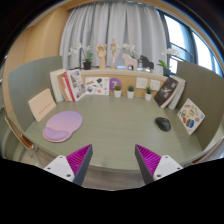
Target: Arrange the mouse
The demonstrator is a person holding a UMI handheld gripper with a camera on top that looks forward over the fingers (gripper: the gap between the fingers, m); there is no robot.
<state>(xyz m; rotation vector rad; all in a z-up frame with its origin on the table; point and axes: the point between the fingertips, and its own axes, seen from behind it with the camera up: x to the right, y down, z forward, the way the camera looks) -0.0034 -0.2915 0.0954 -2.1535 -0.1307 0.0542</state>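
A dark computer mouse (162,124) lies on the grey-green tabletop (115,120), ahead of my fingers and to the right. A round lilac mouse mat (63,124) lies on the table to the left, with a second flat pinkish disc beside it. My gripper (113,158) is held above the near edge of the table, well short of the mouse. Its two fingers with magenta pads (78,158) stand wide apart with nothing between them.
Picture cards and small frames lean along the back and sides of the table: a tan card (42,103) at left, a card with animal prints (190,116) at right. Small potted plants (117,90) stand at the back centre. Curtains and a window are behind.
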